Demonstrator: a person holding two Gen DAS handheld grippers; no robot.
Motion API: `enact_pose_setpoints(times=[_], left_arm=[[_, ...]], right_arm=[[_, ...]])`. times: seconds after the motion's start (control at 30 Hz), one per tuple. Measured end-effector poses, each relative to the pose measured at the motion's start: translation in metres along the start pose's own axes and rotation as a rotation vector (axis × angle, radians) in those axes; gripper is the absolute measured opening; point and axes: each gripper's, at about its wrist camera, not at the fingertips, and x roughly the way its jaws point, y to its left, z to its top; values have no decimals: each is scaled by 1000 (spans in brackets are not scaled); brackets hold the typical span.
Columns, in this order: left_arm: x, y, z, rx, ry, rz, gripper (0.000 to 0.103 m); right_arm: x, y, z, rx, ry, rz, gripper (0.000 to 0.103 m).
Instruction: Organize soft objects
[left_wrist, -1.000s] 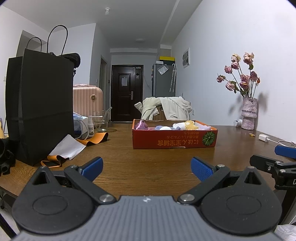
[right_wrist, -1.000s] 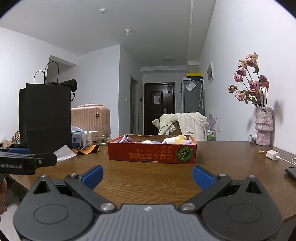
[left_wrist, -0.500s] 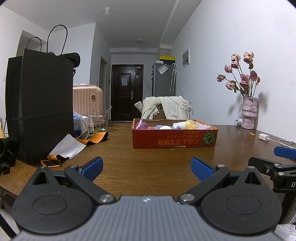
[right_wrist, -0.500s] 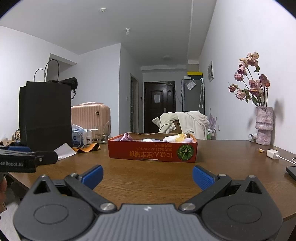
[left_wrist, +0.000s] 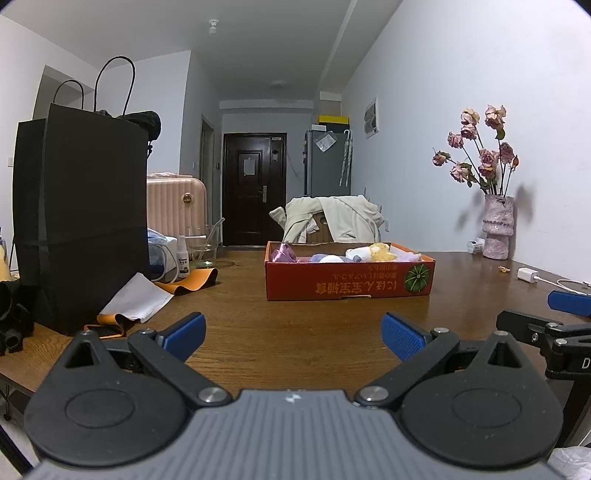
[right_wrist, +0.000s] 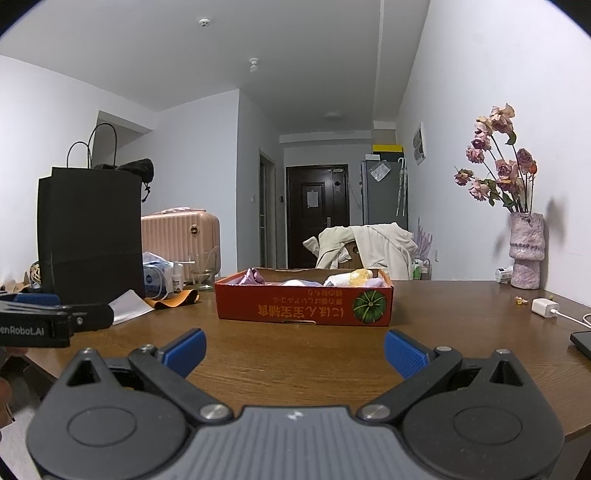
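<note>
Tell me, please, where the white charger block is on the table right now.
In both wrist views the white charger block lies on the right side of the wooden table, near the wall, in front of the vase of dried roses and right of the red box.

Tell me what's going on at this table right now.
A person holds a two-finger gripper in each hand over a wooden table, and neither is gripping anything. The left gripper and the right gripper are both open and hang short of a shallow red cardboard box in the middle of the table. Soft items in purple, white and yellow lie inside the box. Nothing has been picked up yet.
</note>
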Motion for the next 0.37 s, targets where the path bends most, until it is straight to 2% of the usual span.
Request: enact_pose_setpoints(times=[0.37], left_arm=[[-6, 0, 3, -3, -28, -3, 103]], right_arm=[[-1, 2, 2, -8, -14, 3, 103]])
